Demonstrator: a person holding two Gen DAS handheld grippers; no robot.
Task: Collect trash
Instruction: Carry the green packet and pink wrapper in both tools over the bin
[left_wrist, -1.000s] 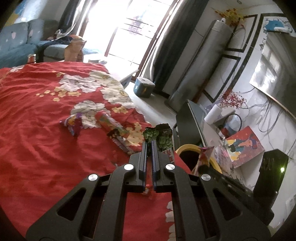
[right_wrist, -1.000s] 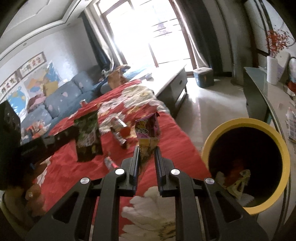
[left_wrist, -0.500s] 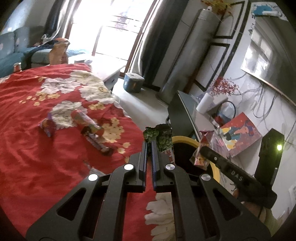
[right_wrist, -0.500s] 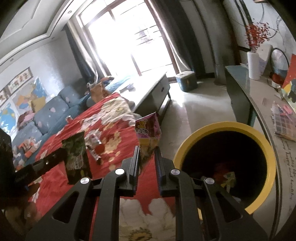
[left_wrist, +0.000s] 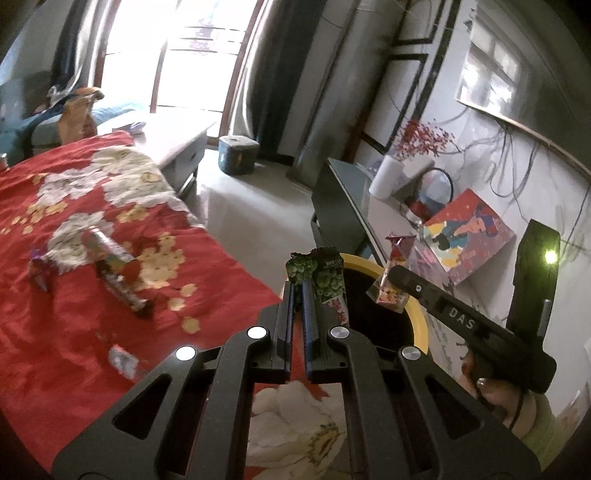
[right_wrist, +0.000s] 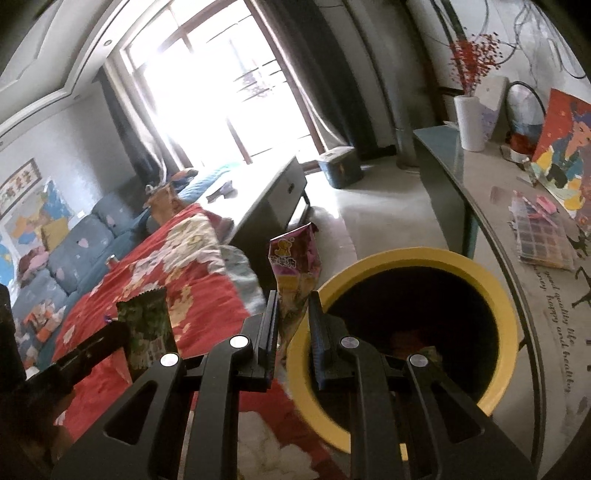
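Trash here is two snack wrappers, each held upright, long axis vertical, near the yellow bin (right_wrist: 495, 280). Left tongs (left_wrist: 298, 291) are clamped on the green wrapper (left_wrist: 325, 280) beside the bin's rim; right tongs (right_wrist: 291, 306) pinch the purple wrapper (right_wrist: 295, 258) just beside the bin's mouth. More wrappers (left_wrist: 114, 269) lie on the red floral cloth (left_wrist: 55, 332). A dark side tabletop (right_wrist: 480, 192) stands behind the bin.
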